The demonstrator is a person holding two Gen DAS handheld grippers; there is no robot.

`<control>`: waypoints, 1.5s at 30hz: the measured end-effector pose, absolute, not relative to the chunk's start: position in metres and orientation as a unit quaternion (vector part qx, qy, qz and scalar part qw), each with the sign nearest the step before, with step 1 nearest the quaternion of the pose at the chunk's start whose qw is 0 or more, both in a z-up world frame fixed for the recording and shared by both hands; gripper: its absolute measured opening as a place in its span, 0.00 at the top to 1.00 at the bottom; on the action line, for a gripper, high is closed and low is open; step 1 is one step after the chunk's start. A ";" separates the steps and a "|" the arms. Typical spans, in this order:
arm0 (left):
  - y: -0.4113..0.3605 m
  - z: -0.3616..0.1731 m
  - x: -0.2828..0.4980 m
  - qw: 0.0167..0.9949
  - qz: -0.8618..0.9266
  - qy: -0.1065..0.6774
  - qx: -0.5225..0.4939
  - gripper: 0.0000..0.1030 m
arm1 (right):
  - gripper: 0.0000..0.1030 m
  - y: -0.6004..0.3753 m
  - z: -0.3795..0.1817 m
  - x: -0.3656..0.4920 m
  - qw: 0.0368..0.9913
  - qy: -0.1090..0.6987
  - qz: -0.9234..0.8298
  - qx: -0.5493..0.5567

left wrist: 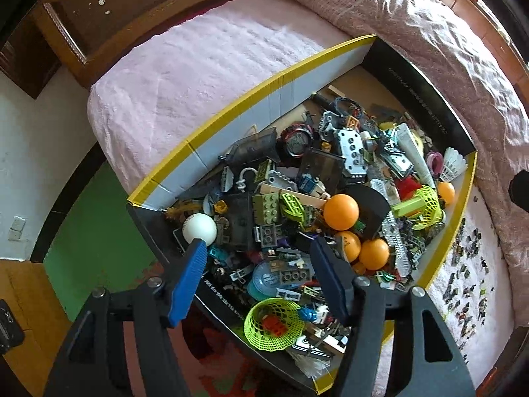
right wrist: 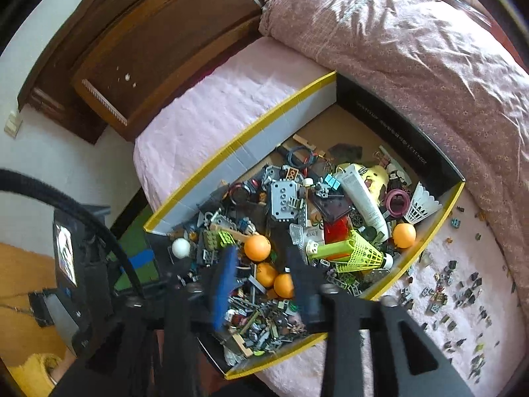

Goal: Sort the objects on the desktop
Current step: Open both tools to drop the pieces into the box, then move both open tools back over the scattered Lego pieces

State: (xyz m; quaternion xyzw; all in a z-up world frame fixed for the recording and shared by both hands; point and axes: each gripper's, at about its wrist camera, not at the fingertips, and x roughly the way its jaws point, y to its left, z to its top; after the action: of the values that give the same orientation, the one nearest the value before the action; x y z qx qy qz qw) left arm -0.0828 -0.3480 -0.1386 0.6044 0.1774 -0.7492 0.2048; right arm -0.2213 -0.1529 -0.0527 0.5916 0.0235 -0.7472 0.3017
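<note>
A yellow-rimmed cardboard box (left wrist: 231, 112) on the bed holds a heap of small toy parts, bricks, orange balls (left wrist: 341, 211), a white ball (left wrist: 199, 228), a watch (left wrist: 296, 141), a white tube (left wrist: 415, 152) and a shuttlecock (left wrist: 453, 164). My left gripper (left wrist: 259, 248) hovers open over the box's near end, nothing between its blue pads. In the right wrist view my right gripper (right wrist: 263, 258) is open and empty above the same box (right wrist: 244, 142), near the orange balls (right wrist: 257, 247). Small sorted pieces (right wrist: 439, 294) lie on the pink sheet to the right.
A crumpled pink quilt (left wrist: 413, 33) lies behind and right of the box. A wooden headboard (right wrist: 148, 49) stands at the far end. The green floor (left wrist: 99, 231) shows left of the bed. The left gripper's body (right wrist: 72, 254) and cable show at the left.
</note>
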 end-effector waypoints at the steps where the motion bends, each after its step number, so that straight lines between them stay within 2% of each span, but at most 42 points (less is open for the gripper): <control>1: -0.347 -0.138 -0.083 0.203 -0.749 0.177 0.605 0.36 | 0.57 -0.151 -0.052 -0.221 0.299 0.016 -0.748 0.592; 6: -0.341 -0.138 -0.081 0.191 -0.740 0.175 0.621 0.36 | 0.55 -0.143 -0.055 -0.218 0.278 -0.004 -0.742 0.610; 16: -0.327 -0.117 -0.084 0.177 -0.739 0.185 0.623 0.36 | 0.54 -0.109 -0.022 -0.202 0.260 -0.025 -0.761 0.594; 18: -0.319 -0.112 -0.087 0.171 -0.742 0.179 0.623 0.36 | 0.43 -0.095 -0.020 -0.197 0.247 -0.027 -0.765 0.594; 20: -0.311 -0.106 -0.090 0.161 -0.745 0.175 0.623 0.36 | 0.38 -0.084 -0.019 -0.192 0.235 -0.026 -0.769 0.593; 28: -0.264 -0.079 -0.102 0.112 -0.766 0.142 0.617 0.31 | 0.38 -0.019 -0.022 -0.164 0.185 -0.032 -0.774 0.605; 34: -0.215 -0.070 -0.111 0.067 -0.773 0.090 0.624 0.30 | 0.38 0.039 -0.025 -0.141 0.131 -0.044 -0.786 0.603; 45: -0.099 -0.072 -0.120 -0.027 -0.765 0.004 0.643 0.30 | 0.38 0.163 -0.050 -0.077 0.006 -0.131 -0.796 0.591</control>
State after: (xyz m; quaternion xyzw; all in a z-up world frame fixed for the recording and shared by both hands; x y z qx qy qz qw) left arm -0.1205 -0.0990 -0.0724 0.6432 0.0042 -0.7652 -0.0272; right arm -0.0770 0.1625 -0.0503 0.5915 -0.1307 -0.7956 0.0061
